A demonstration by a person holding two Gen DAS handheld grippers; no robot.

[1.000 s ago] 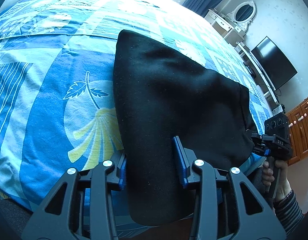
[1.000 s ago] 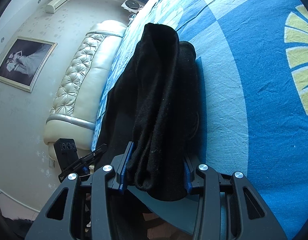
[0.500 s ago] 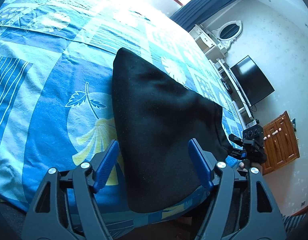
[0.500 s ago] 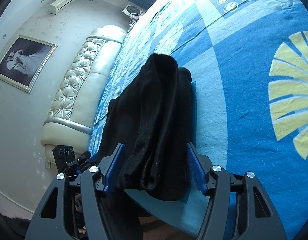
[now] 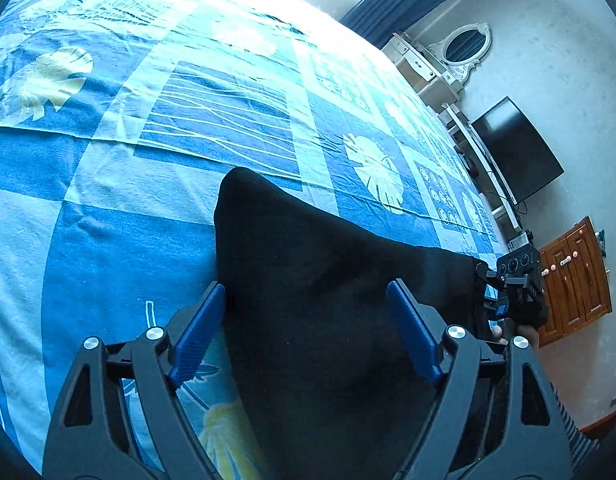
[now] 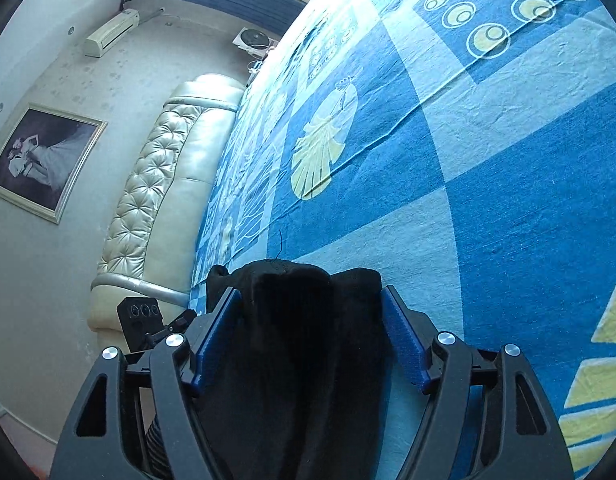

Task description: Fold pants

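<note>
Black pants [image 5: 328, 248] lie folded on the blue patterned bed sheet [image 5: 128, 208], near the bed's front edge. My left gripper [image 5: 306, 286] straddles one end of them. Its jaws are opening wide and the blue pads [image 5: 198, 332] stand off the cloth. In the right wrist view the other end of the pants [image 6: 292, 360] sits bunched between the jaws of my right gripper [image 6: 311, 291], which are also opening, with the pads [image 6: 404, 344] close beside the cloth and not squeezing it. Each gripper shows in the other's view: the right gripper [image 5: 516, 288] in a hand, and the left gripper [image 6: 142, 318].
The bed sheet [image 6: 468, 160] stretches far beyond the pants. A cream tufted headboard [image 6: 156, 184] is at one end. A TV [image 5: 516, 152], a white dresser with an oval mirror [image 5: 464, 44] and a wooden cabinet [image 5: 576, 276] stand along the wall past the bed's foot.
Both grippers were shut on the pants a second ago; both have opened and drawn back, so the pants lie loose on the sheet and sit lower in each view.
</note>
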